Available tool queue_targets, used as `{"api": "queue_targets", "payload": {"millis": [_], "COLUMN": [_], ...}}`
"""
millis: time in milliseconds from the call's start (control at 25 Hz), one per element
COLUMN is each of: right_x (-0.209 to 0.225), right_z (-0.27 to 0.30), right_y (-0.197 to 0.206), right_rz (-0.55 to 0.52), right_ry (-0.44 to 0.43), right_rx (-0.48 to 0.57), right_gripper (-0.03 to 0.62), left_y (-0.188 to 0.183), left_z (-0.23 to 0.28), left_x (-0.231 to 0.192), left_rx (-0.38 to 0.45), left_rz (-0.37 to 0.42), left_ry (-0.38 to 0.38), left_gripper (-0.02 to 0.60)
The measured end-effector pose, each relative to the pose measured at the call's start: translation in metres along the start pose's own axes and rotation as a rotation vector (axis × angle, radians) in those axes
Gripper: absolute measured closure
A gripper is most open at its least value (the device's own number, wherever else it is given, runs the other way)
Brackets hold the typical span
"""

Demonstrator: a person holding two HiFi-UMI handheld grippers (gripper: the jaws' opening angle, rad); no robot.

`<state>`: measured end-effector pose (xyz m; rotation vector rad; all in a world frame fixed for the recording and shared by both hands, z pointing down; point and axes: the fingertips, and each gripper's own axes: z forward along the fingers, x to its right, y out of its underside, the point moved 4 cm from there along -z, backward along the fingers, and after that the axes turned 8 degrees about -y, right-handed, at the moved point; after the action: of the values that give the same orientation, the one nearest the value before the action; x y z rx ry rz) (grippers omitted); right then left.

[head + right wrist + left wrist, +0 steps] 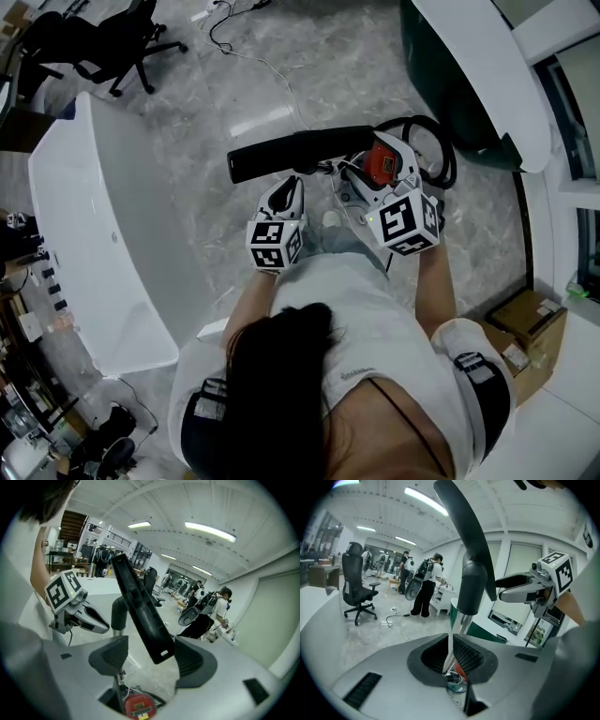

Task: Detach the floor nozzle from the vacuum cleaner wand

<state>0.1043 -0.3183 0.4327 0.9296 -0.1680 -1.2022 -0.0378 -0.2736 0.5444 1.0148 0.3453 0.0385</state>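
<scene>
Left gripper [451, 660] clamps the wand [460, 620]; right gripper [150, 657] (jaws apart) flanks the floor nozzle [140, 606].

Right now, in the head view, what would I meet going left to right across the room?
In order: long white curved counter → left gripper → right gripper → brown cardboard box.

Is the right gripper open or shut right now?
Open: the right gripper shows its pads wide apart in its own view, the floor nozzle between them unclamped.
</scene>
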Motion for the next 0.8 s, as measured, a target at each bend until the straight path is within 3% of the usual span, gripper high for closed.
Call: {"api": "queue_targets", "payload": {"millis": [320, 520, 800], "right_x": [0.004, -0.001, 0.000], "right_z": [0.019, 0.035, 0.044], "right_y": [-0.013, -0.022, -0.031], "right_rz": [-0.198, -0.233, -0.306], "right_ry": [-0.006, -0.056, -0.067], "right_rx": [-0.063, -0.059, -0.046], "right_gripper": [0.286, 0.286, 0.286], "left_y": [0.004, 0.001, -0.004], "left_z": [-0.001, -0.001, 0.001], "left_x": [0.006, -0.003, -0.003], "left_rx": [0.011, 0.034, 0.055], "left_rz": [-0.051, -0.043, -0.047], "left_ry": [0.007, -0.052, -0.057], "left_gripper": [0.566, 0.566, 0.566]}}
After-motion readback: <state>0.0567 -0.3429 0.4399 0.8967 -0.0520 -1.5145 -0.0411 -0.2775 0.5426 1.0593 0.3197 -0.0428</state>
